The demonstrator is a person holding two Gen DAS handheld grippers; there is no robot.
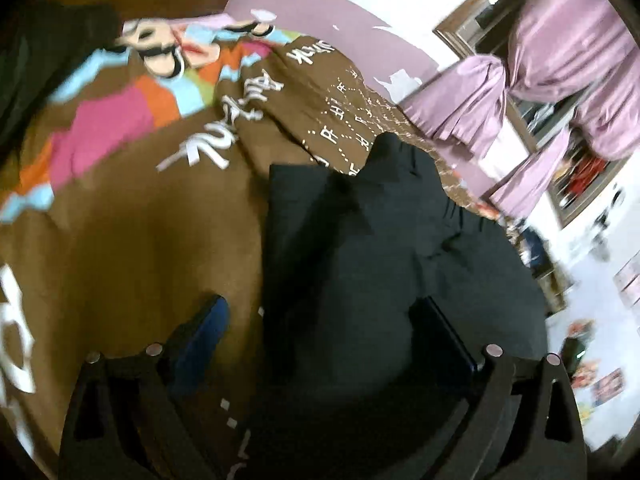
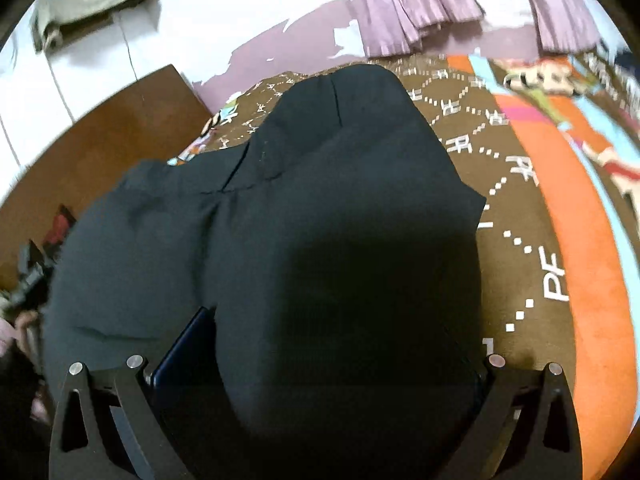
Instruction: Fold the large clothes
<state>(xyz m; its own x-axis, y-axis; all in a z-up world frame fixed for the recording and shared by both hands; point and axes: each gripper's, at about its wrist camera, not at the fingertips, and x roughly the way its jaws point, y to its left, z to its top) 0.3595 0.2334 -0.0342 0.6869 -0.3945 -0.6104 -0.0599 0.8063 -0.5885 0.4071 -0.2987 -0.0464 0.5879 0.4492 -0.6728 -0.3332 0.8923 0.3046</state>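
Lying on a brown printed bedsheet [image 2: 532, 216], a black matte garment [image 2: 320, 220], soft, creased, long axis running away toward the lilac curtains [image 2: 412, 8]; left gripper [image 1: 320, 340] and right gripper [image 2: 340, 344] both spread wide, cloth between the fingers.

left wrist: close, downward | right wrist: same | shared: black garment [image 1: 360, 260]

Dim indoor light, fisheye warping both views.
Motion blur is smearing the curtains [image 1: 560, 60] and bedspread [image 1: 120, 208] edges; the black garment [image 2: 320, 240] is losing detail in shadow, white wall [image 2: 180, 8] is blowing out, corners are vignetting black.
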